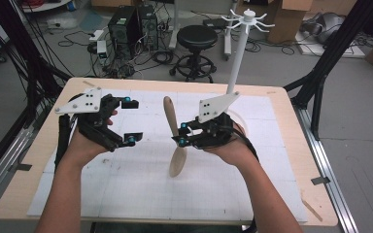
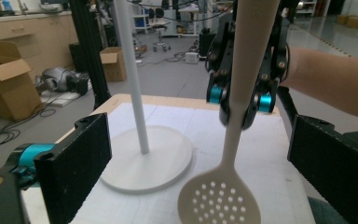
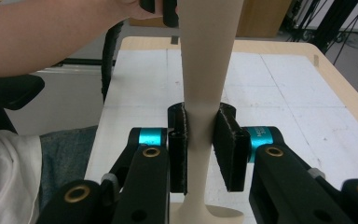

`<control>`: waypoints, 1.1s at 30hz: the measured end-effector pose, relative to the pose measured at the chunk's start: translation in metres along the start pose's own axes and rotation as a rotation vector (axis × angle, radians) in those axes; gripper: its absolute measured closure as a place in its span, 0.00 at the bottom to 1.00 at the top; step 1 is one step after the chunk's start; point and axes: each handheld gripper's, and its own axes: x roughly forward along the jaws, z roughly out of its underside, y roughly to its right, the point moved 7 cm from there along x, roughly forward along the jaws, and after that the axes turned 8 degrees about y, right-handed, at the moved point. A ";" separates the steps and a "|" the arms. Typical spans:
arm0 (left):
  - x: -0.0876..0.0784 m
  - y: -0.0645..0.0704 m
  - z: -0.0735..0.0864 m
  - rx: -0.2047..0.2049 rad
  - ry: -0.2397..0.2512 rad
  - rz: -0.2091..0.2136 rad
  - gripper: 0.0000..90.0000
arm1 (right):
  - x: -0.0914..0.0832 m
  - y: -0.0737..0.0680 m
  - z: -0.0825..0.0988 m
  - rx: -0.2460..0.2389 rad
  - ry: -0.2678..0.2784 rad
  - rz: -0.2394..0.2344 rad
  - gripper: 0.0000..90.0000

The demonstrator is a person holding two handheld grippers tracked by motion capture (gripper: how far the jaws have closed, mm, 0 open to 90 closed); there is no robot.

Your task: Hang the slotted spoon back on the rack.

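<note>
Above the middle of the white-covered worktop (image 1: 126,194), the right gripper (image 1: 180,134) held a beige slotted spoon (image 1: 174,141) nearly upright, handle end up and perforated bowl down, the bowl hanging just over the mat. Its fingers (image 3: 228,149) were clenched on the narrow neck of the handle, one pad on each side, as the right gripper view showed plainly. The left gripper (image 1: 132,121) hung to the left of the spoon, apart from it, its fingers (image 2: 81,168) released and spread wide with nothing between them; in its own view the spoon (image 2: 235,140) and the far gripper (image 2: 240,100) stood straight ahead, framed by the two pads.

Behind the spoon stood a white hanging rack (image 1: 239,53), a slim pole on a round base with hooks at the top. The work in hand looked like getting the spoon onto one of those hooks, perhaps with a handover first. To do it well, the grip should stay low on the neck so the wide handle end remained free for the hook; the spoon should be kept plumb so it would not swing, and the left fingers should close on the handle squarely before the right ones let go.

As for writing, a small mark showed on the teal sleeve (image 3: 261,137) beside the right pad, too blurred to read. No brand was legible elsewhere.
</note>
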 end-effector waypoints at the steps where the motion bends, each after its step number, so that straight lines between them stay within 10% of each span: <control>1: 0.000 0.000 0.000 0.000 0.000 0.000 0.07 | 0.001 0.000 0.000 0.002 0.000 -0.002 0.85; 23: 0.043 0.017 -0.031 0.007 0.016 0.103 0.13 | 0.012 0.001 -0.010 -0.018 0.010 -0.020 0.85; 33: 0.043 0.019 -0.033 0.015 0.034 0.167 0.44 | 0.017 -0.001 -0.011 -0.024 0.003 -0.033 0.85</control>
